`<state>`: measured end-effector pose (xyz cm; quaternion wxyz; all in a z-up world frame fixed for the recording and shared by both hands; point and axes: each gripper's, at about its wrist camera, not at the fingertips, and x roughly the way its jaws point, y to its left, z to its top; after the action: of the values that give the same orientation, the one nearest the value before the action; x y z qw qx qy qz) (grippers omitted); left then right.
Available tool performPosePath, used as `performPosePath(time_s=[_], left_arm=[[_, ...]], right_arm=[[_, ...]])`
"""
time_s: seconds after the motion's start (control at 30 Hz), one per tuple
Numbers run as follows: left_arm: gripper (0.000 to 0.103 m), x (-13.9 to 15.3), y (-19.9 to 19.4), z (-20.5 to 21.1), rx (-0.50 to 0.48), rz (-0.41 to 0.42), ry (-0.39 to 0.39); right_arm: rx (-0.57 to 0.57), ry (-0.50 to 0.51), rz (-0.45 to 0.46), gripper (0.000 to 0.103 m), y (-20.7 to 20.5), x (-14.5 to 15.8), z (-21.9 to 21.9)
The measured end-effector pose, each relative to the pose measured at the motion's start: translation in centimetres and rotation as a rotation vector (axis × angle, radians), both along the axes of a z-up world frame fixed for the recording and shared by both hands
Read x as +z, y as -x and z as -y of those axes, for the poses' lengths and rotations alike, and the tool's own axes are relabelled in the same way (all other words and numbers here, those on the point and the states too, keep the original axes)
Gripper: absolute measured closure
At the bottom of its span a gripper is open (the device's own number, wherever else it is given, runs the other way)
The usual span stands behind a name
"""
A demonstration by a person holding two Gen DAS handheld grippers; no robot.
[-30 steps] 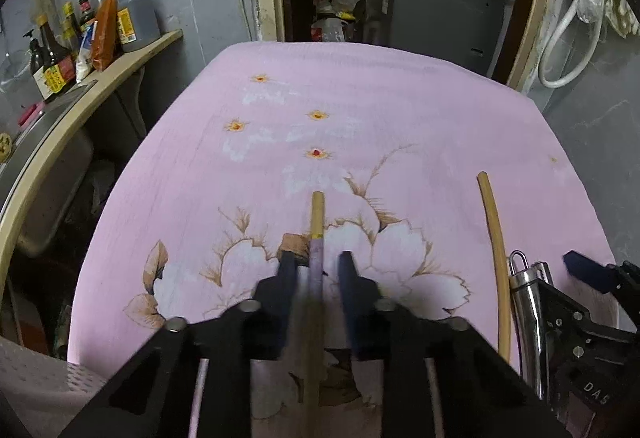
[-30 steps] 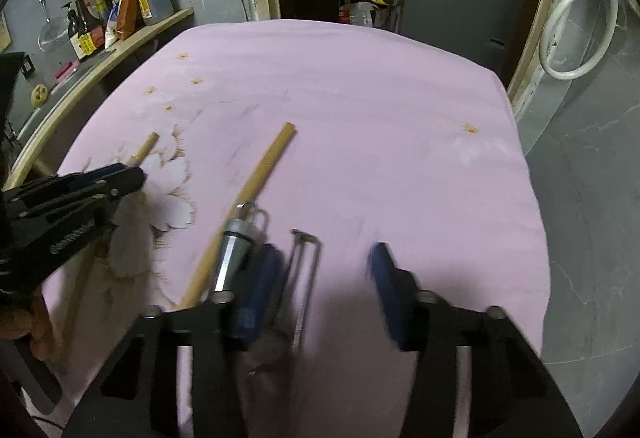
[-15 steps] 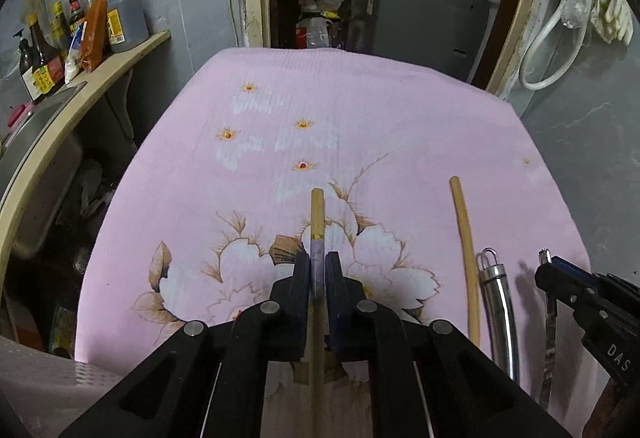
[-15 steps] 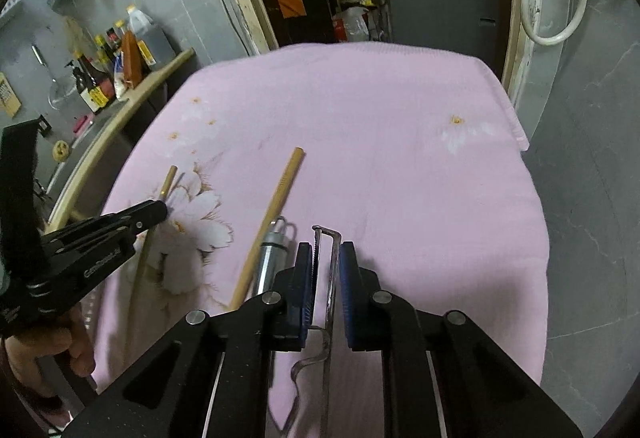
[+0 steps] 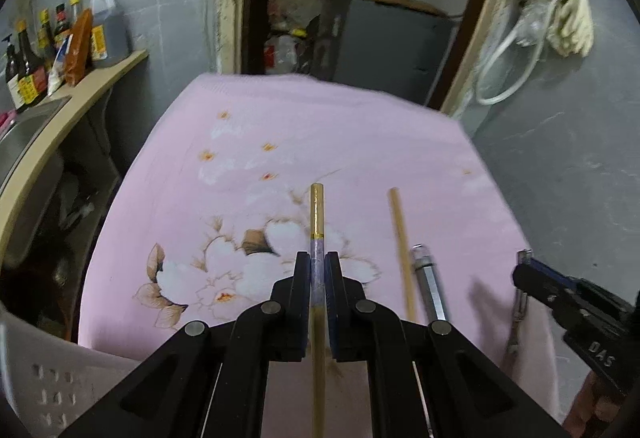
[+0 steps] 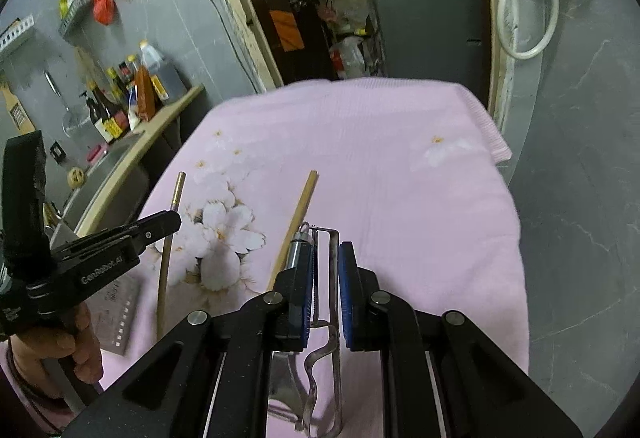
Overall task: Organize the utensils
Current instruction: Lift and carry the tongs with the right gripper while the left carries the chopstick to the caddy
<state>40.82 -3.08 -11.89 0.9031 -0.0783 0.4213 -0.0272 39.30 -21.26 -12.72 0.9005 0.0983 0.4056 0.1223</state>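
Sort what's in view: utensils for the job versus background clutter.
Job: chopstick in the left gripper; metal peeler in the right gripper; second chopstick; steel handle.

Clutter: sauce bottles, white hose, pink cloth.

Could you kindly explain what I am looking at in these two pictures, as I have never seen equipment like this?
No robot is here: a person carries a black two-fingered hand-held tool in each hand, each with a camera looking along its fingers. One picture comes from the left tool, the other from the right tool. In the right view the left tool and the hand holding it also show. Below lies a pink flowered cloth. The left tool is shut on a thin gold-tipped chopstick; the right is shut on a metal wire-framed peeler. Lying on the cloth between them are a plain wooden chopstick and a shiny steel handle.
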Motion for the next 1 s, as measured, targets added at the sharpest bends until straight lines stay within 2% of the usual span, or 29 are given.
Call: performPosePath(time_s=[0.3, 0.57, 0.8, 1.0], left_arm=[[0.096, 4.1, 3.1, -0.3, -0.076, 0.112, 0.072], [0.096, 6.5, 7.2, -1.0, -0.147, 0.168, 0.072], [0.096, 9.7, 10.2, -2.6, -0.181, 0.248, 0.099], [0.096, 13.6, 11.8, -6.0, -0.148, 0.349, 0.137]], right_arm=[[-0.068, -0.009, 0.074, 0.092, 4.0, 2.6, 1.2], [-0.105, 0.023, 0.136, 0.092, 7.9, 4.8, 0.4], [-0.117, 0.039, 0.228, 0.092, 10.7, 8.8, -1.4], [-0.052, 0.014, 0.349, 0.092, 11.8, 13.9, -4.6]])
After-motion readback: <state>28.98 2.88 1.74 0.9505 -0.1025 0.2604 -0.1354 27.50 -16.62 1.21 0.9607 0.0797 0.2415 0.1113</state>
